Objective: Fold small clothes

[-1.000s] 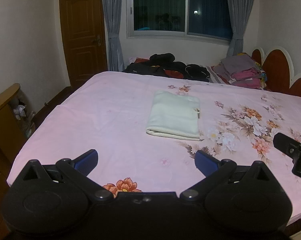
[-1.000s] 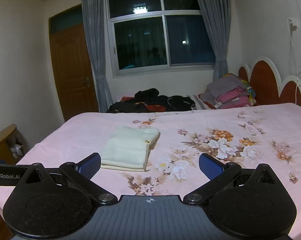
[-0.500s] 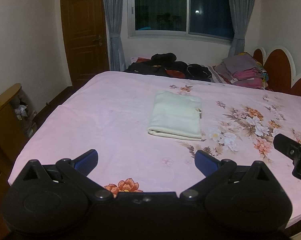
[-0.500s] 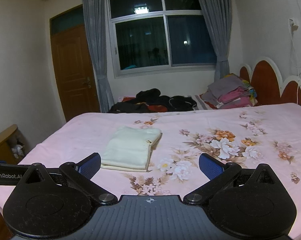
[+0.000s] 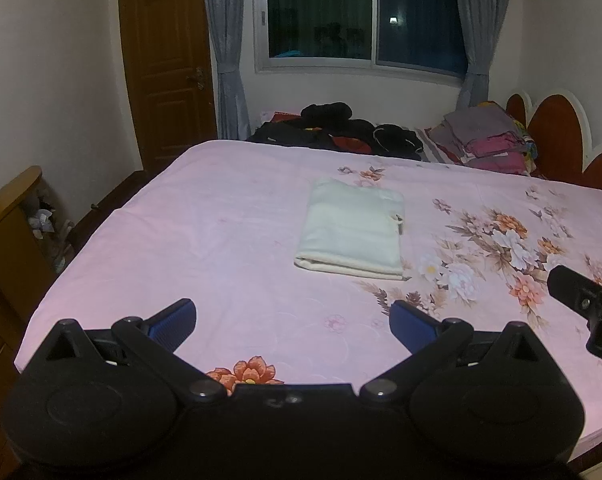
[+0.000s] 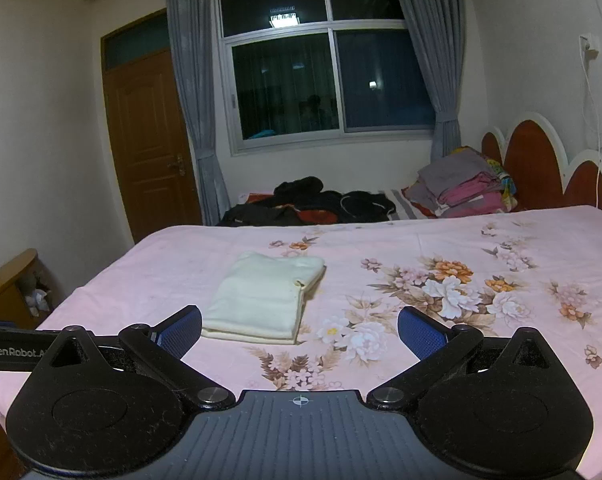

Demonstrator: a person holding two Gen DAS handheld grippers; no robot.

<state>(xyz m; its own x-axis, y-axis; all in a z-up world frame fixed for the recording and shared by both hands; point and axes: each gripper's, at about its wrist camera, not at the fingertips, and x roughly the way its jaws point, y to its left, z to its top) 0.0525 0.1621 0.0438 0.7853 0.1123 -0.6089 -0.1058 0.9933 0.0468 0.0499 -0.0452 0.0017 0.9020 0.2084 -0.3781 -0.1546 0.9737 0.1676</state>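
A cream cloth garment, folded into a rectangle [image 5: 353, 228], lies mid-bed on the pink floral bedsheet [image 5: 221, 216]. Left gripper [image 5: 291, 318] and right gripper [image 6: 299, 328] hover at the near edge, jaws apart, empty. This fold looks finished; next comes fetching another piece.

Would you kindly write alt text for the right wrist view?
A folded cream garment lies on a pink floral bedsheet, just beyond the open, empty right tongs. Behind it are dark clothes and a folded stack by the headboard, below a dark window.
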